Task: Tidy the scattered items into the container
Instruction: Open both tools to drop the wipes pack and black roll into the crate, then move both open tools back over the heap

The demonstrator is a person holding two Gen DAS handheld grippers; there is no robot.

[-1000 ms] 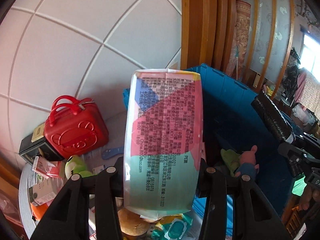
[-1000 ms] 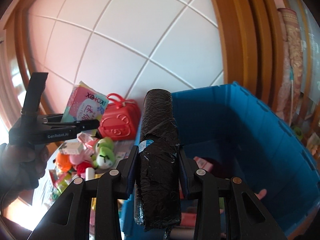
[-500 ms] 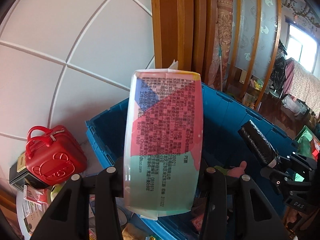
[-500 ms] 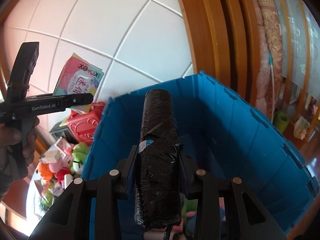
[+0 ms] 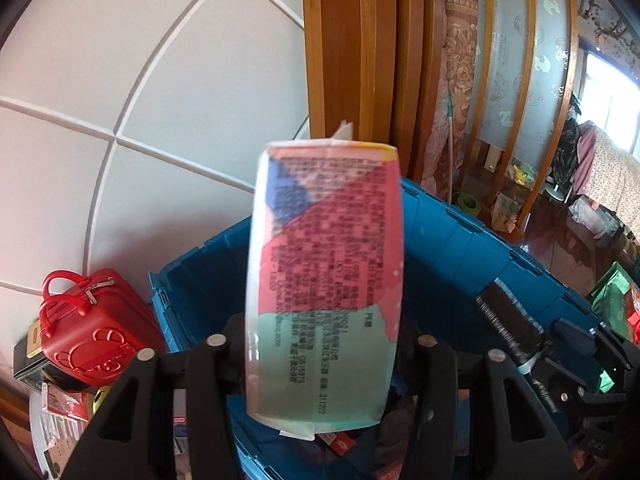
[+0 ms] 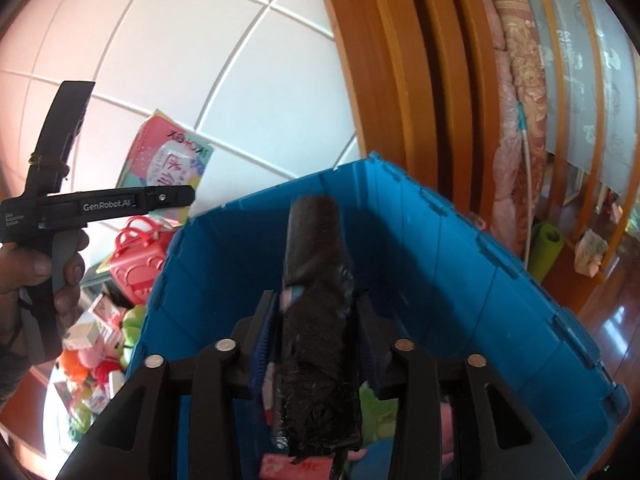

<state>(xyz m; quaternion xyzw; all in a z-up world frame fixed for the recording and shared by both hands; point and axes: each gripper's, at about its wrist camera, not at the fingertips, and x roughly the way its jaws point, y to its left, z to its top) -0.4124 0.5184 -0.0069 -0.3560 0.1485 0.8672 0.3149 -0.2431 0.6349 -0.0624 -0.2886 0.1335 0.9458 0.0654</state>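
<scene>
My left gripper [image 5: 320,344] is shut on a pink, blue and green Kotex pack [image 5: 326,280], held upright above the near rim of the blue crate [image 5: 460,240]. My right gripper [image 6: 316,332] is shut on a black plastic-wrapped roll [image 6: 316,312], held over the inside of the blue crate [image 6: 460,272]. The roll [image 5: 506,324] and right gripper show at the right of the left wrist view. The pack [image 6: 168,164] and left gripper show at the left of the right wrist view. Soft toys and packets lie in the crate's bottom.
A red mini suitcase [image 5: 90,328] stands on a black box left of the crate, among scattered packets and toys [image 6: 96,344]. White tiled wall behind, wooden door frame [image 5: 360,60] and a rolled rug [image 6: 516,100] to the right.
Both grippers have moved right and forward over the crate with their loads. The roll now hangs inside the crate's walls, and the pack sits above the crate instead of the table clutter.
</scene>
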